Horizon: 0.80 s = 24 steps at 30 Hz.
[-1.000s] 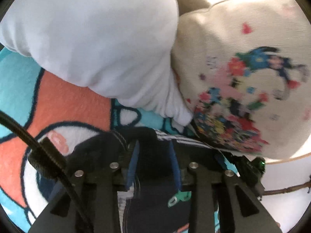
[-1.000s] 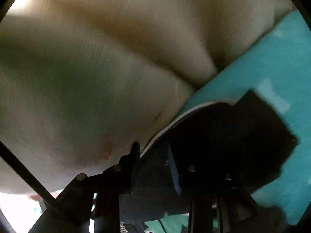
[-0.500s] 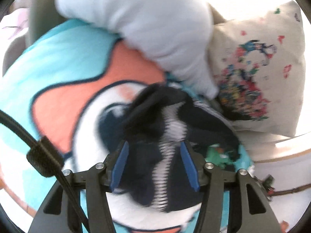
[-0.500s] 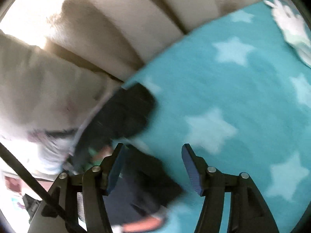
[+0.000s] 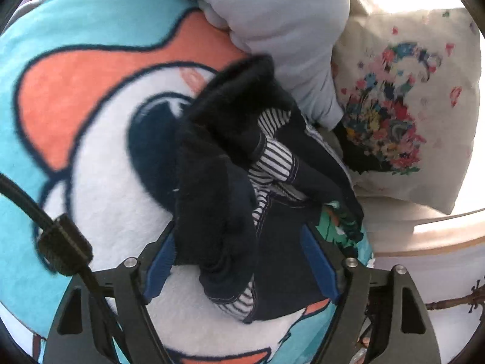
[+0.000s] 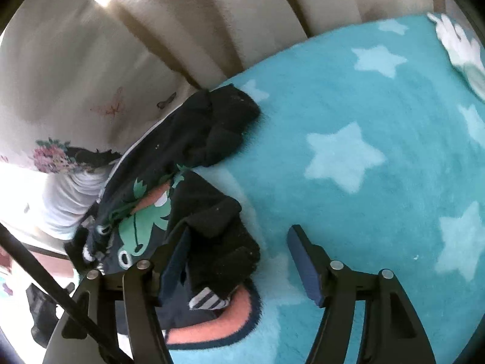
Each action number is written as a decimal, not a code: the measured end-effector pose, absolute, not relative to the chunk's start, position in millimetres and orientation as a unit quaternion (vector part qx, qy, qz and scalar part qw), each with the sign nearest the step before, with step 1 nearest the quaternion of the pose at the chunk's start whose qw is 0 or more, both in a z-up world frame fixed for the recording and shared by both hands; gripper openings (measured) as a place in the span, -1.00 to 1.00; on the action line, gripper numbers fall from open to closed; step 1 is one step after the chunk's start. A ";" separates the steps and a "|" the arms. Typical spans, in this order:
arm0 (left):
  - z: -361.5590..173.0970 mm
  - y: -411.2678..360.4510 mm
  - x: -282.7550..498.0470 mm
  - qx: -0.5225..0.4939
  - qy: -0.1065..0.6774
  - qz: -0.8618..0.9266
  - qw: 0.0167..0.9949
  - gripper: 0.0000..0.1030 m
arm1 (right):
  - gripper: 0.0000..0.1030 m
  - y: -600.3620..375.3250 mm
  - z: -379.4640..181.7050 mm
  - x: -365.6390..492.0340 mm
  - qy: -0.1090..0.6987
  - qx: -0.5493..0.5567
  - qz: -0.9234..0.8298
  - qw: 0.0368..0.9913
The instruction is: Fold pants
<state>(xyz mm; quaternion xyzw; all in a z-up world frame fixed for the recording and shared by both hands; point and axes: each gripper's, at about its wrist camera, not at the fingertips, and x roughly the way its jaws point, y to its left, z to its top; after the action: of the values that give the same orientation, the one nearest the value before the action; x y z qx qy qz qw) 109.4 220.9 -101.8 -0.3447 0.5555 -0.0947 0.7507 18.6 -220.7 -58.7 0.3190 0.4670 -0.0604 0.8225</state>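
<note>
**Pants bunched on the blanket, both grippers released**

The pants point(image 5: 230, 182) lie in a crumpled heap on a turquoise fleece blanket point(image 5: 91, 157), dark navy with a striped lining turned out in places and a green and orange print showing on 1 panel. No container is in view; the blanket alone bears the garment.

In the left wrist view the left gripper point(image 5: 242, 261) stands spread, its 2 blue-padded fingers point(image 5: 159, 265) set on either side of the near end of the heap. The cloth sits between the pads and the jaws are not pressed on it. Ahead of the tool, past the pants, a pale grey-white cushion point(image 5: 272, 21) touches the far end of the heap, and a cream floral pillow point(image 5: 409, 106) lies ahead and to the right.

In the right wrist view the right gripper point(image 6: 239, 261) is spread wide too. The pants point(image 6: 194, 151) lie ahead and to the left of it, the near fold overlapping the left finger, while the right finger point(image 6: 306, 265) hangs over bare, star-patterned blanket point(image 6: 363, 121). Beige sofa cushions point(image 6: 212, 15) rise beyond the blanket's far edge.
</note>
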 end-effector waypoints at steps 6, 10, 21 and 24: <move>-99.4 197.6 120.9 -0.264 0.591 -0.070 0.759 -0.56 | -0.60 -206.3 -68.2 34.9 0.497 0.318 -0.027 0.807; -88.2 202.0 116.3 -0.244 0.596 -0.071 0.762 -0.72 | -0.69 -200.9 -60.1 26.6 0.488 0.321 -0.022 0.811; -44.5 256.4 83.4 -0.227 0.590 -0.082 0.770 -0.86 | -0.71 -196.9 -22.2 -33.6 0.474 0.325 0.002 0.819; -47.4 267.1 80.4 -0.228 0.594 -0.083 0.767 -0.79 | -0.71 -200.9 -24.4 -45.2 0.473 0.334 -0.007 0.815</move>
<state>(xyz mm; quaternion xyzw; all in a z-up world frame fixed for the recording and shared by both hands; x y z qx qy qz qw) 80.4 267.1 -47.4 -0.2281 0.5941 -0.0834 0.7668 -45.2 -200.9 -24.4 0.3338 0.4730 -0.0070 0.8153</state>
